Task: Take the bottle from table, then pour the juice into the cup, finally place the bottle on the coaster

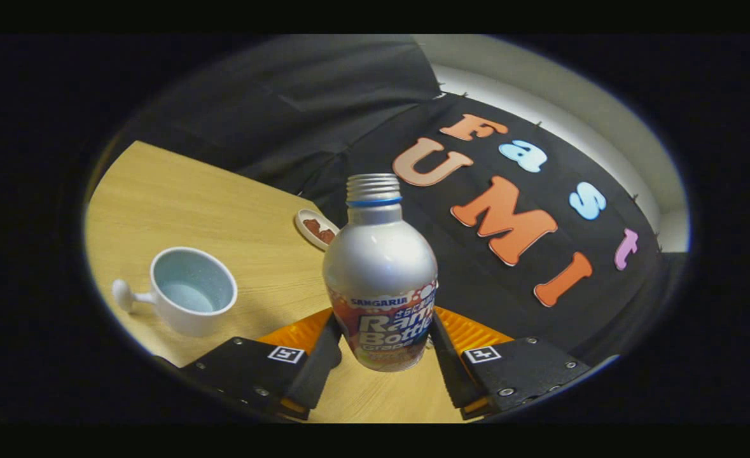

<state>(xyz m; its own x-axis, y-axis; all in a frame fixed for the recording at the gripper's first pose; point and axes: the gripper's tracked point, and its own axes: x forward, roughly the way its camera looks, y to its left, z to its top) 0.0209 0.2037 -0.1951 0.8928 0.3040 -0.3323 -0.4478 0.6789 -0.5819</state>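
A silver bottle (380,267) with a threaded open neck and a printed label sits between my two fingers, held above the wooden table (177,203). My gripper (381,346) is shut on its lower body, one finger pressing each side. The whole view is tilted. A white cup (191,289) with a pale blue inside and a knob handle stands on the table, ahead and to the left of the fingers. A small white coaster (315,228) with a red-brown pattern lies farther off, just left of the bottle's neck, near the table's far edge.
The table's far edge runs behind the coaster, with the black cloth wall beyond it. Bare wood lies between the cup and the coaster and under the bottle.
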